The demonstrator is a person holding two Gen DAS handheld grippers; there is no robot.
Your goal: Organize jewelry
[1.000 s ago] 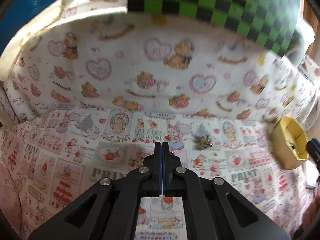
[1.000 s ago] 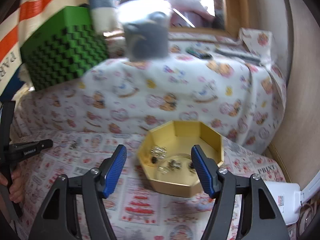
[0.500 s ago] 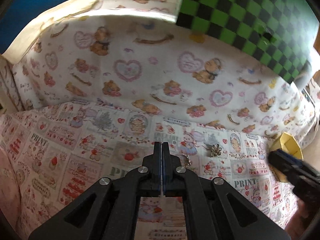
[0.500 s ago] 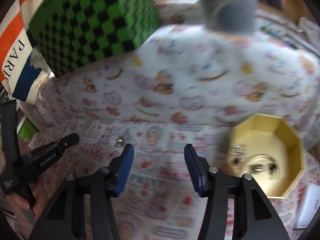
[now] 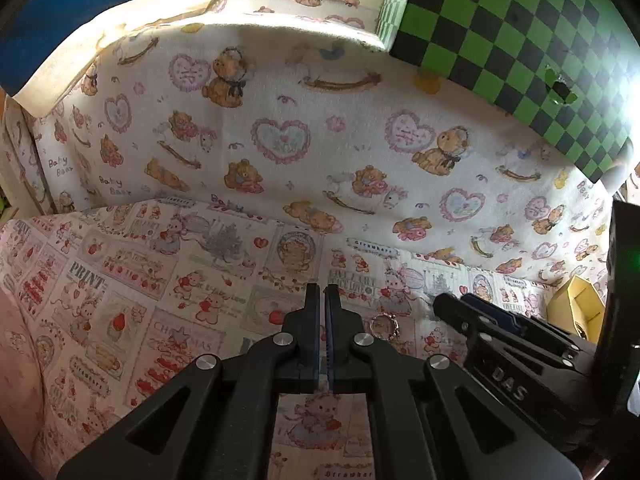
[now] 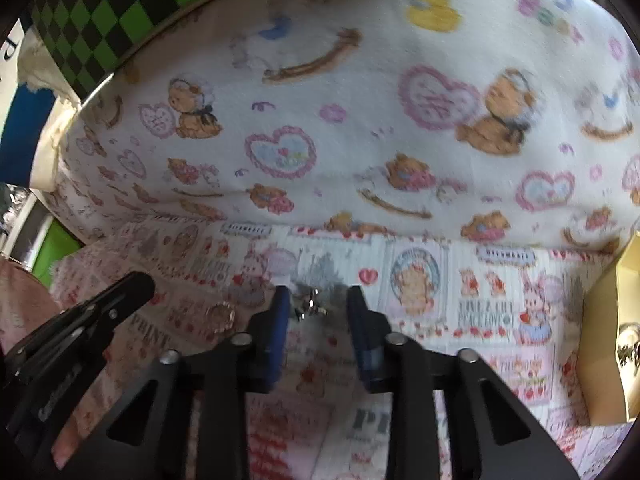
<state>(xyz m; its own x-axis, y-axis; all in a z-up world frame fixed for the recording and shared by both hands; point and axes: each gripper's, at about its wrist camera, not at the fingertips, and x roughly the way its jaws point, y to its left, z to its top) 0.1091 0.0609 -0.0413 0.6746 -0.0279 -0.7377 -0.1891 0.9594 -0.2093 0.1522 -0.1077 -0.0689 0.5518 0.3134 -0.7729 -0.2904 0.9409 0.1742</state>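
Printed cloth [image 6: 460, 320] covers the flat surface, which is walled behind by a teddy-bear cushion [image 6: 340, 140]. A silver trinket [image 6: 308, 304] is framed between the parted fingers of the right gripper [image 6: 318, 300], held low. A ring [image 5: 383, 326] lies just beside the left gripper [image 5: 322, 300], its fingers nearly together around nothing. A yellow box [image 5: 576, 304] is seen at the right edge.

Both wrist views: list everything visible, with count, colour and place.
Silver jewelry piece: one, on the printed cloth between the open right fingers.
Ring: one, gold-toned, on the cloth right of the left fingers.
Yellow box: one, right edge, jewelry inside.
Printed cloth: one, pink-red, underfoot.
Bear blanket: one, white, behind.
Checkered box: one, green-black, top.
Left gripper: black, shut.
Right gripper: black with blue pads, open.
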